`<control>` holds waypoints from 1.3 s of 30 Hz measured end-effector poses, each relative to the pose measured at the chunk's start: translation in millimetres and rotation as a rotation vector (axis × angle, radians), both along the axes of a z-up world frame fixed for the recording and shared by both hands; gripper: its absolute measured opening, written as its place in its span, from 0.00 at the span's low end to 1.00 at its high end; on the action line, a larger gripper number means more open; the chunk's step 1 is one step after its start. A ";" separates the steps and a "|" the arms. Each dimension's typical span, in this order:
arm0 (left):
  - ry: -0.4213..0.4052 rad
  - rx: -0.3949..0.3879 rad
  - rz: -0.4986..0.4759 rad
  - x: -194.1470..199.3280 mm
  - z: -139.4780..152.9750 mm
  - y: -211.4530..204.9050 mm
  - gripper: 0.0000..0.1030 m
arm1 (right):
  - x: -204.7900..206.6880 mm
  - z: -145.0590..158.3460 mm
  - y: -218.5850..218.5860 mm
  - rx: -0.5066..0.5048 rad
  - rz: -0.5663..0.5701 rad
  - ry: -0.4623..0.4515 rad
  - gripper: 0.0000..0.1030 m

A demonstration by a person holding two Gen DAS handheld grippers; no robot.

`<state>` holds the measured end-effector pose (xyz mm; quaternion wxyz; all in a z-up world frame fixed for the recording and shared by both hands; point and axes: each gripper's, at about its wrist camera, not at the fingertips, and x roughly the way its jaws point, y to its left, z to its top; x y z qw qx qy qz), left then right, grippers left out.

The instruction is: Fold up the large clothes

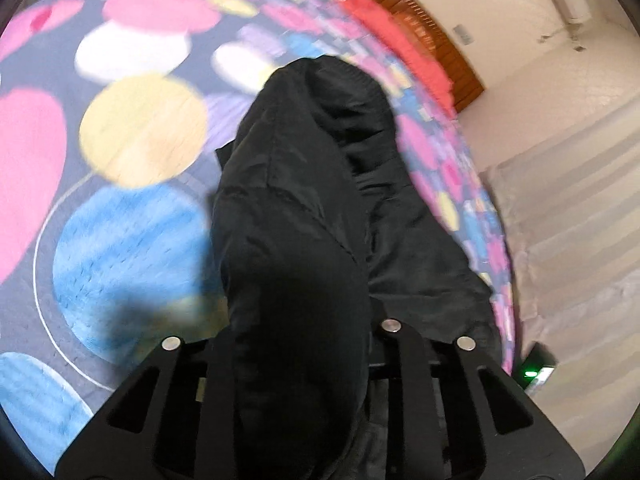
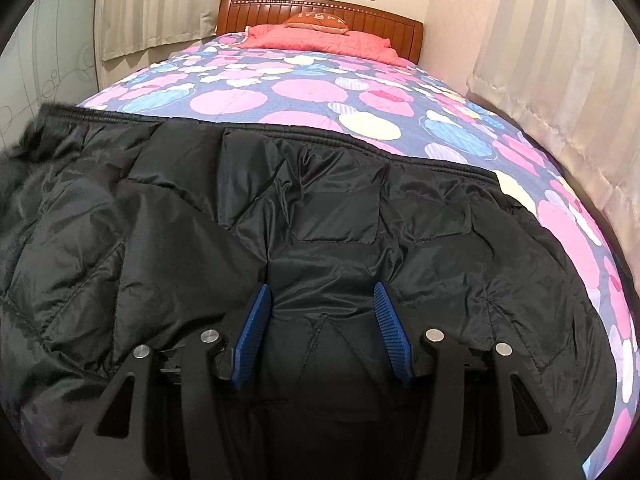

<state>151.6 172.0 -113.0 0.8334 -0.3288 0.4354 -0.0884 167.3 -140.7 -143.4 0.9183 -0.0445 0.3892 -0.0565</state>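
Note:
A large black quilted jacket [image 2: 320,208] lies spread across the near end of the bed, with a furry trim at the far left [image 2: 16,152]. My right gripper [image 2: 322,300] is open, its blue pads [image 2: 252,332] resting on the jacket's middle with nothing between them. In the left wrist view a bunched part of the black jacket [image 1: 296,200] hangs over my left gripper [image 1: 296,344] and hides its fingers; the gripper is shut on that fabric and holds it above the bedspread [image 1: 132,128].
The bed has a bedspread [image 2: 304,92] with pink, blue and yellow circles, a red pillow [image 2: 320,40] and a wooden headboard [image 2: 384,20] at the far end. Curtains [image 2: 560,80] hang close along the right side. A dark device with a green light [image 1: 538,372] lies beside the bed.

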 end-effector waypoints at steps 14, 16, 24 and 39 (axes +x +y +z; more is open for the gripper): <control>-0.218 0.182 -0.201 -25.7 112.0 -140.1 0.21 | -11.8 27.9 -40.4 0.097 -0.031 -0.037 0.57; -0.231 0.200 -0.230 -28.4 118.5 -158.4 0.21 | -19.2 35.4 -57.6 0.099 -0.051 -0.062 0.59; -0.235 0.306 -0.382 -16.3 105.5 -278.6 0.21 | -50.2 50.5 -151.6 0.110 -0.199 -0.113 0.59; -0.169 0.464 -0.515 -1.4 13.0 -399.2 0.21 | -74.7 14.8 -229.8 0.175 -0.345 -0.042 0.59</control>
